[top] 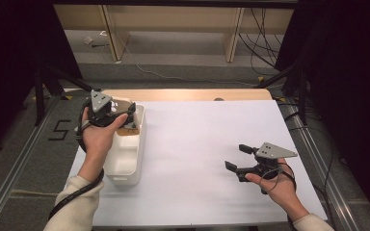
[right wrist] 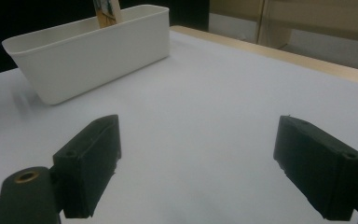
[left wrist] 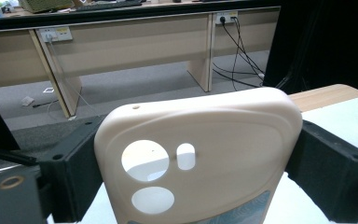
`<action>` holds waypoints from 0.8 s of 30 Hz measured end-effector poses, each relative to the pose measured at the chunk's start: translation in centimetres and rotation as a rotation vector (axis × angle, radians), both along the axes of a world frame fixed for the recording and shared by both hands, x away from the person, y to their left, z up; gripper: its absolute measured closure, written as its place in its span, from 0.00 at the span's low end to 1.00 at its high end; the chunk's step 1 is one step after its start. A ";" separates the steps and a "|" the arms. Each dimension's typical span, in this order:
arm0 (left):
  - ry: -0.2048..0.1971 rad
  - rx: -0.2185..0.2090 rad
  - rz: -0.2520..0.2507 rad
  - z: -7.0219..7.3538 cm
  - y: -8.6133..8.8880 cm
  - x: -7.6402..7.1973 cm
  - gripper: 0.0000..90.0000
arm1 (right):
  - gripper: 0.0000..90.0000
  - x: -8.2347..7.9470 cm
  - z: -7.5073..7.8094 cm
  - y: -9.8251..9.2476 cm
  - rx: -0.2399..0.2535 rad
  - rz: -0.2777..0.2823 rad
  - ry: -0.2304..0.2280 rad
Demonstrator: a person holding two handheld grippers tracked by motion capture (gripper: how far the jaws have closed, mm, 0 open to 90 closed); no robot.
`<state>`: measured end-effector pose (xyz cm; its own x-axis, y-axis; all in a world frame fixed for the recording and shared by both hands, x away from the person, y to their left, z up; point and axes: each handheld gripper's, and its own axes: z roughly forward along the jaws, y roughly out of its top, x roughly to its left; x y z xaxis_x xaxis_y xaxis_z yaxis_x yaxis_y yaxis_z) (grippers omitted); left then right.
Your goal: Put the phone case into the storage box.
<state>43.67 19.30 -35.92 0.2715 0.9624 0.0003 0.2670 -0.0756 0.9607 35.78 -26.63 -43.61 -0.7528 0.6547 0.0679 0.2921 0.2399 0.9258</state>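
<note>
Phone case (left wrist: 200,154) clamped by its side edges in left gripper (top: 110,113), upright over white bin (top: 125,166), apparently for dropping in | right gripper (top: 236,159) jaws apart, idle over table (top: 192,144).

I have the bin (top: 125,163) at the table's (top: 197,144) left edge, the phone case (left wrist: 200,158) standing upright over its far end between my left gripper's (top: 107,111) jaws. My right gripper (top: 238,157) sits well apart, over the table's near right.

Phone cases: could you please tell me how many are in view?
1: the cream phone case sits between the left gripper's jaws, above the white bin. More may be hidden inside the bin.
</note>
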 end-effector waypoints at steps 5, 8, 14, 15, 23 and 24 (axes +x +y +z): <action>0.004 0.002 0.003 0.0 -0.1 0.3 0.12 | 0.18 0.0 0.1 0.0 0.006 -0.001 -0.004; 0.007 0.002 0.006 -0.1 -0.1 0.5 0.12 | 0.18 0.0 0.1 0.0 0.007 0.000 -0.005; 0.011 0.011 0.006 0.1 -0.2 0.9 0.12 | 0.18 0.0 0.1 0.0 0.009 -0.001 -0.005; 0.012 0.012 0.006 0.2 -0.2 1.0 0.12 | 0.18 0.0 0.1 0.0 0.009 -0.001 -0.005; 0.019 0.004 0.012 0.3 -0.1 1.5 0.12 | 0.18 0.1 0.1 -0.1 0.010 -0.002 -0.004; 0.020 0.004 0.013 0.3 -0.1 1.6 0.12 | 0.18 0.1 0.1 -0.1 0.010 -0.002 -0.003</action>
<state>45.24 19.19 -35.66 0.2586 0.9660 -0.0014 0.2869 -0.0754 0.9550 35.85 -26.72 -43.52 -0.7518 0.6555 0.0718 0.2896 0.2304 0.9290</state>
